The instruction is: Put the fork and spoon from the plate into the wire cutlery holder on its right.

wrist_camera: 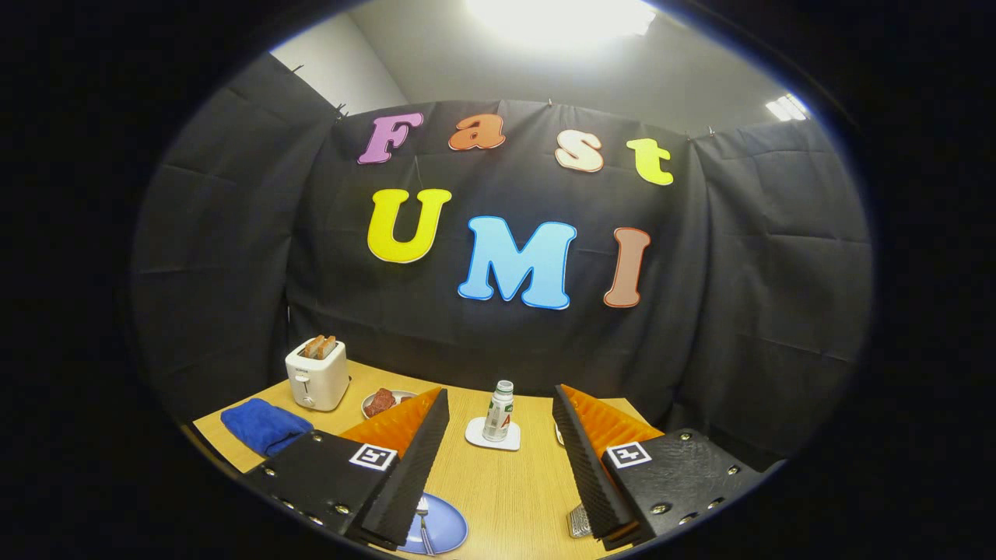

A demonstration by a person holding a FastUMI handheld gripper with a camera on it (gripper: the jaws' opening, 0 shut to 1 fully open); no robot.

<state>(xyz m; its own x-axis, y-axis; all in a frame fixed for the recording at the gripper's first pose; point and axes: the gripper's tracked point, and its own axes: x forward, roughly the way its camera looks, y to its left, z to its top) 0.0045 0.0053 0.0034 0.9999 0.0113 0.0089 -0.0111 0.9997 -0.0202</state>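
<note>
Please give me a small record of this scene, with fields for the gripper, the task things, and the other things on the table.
gripper: open, fingers apart, holding nothing
plate: blue, by the left finger, fork on it
cutlery holder: wire, partly hidden by the right finger
bottle: upright on a white coaster, beyond the fingers
toaster: bread in its slots
cloth: blue, folded

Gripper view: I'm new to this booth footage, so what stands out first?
The open gripper, jaws spread wide, hangs over a wooden table. Beyond the jaws a small bottle stands on a white coaster. Farther left a white toaster holds bread beside a blue cloth.
</note>
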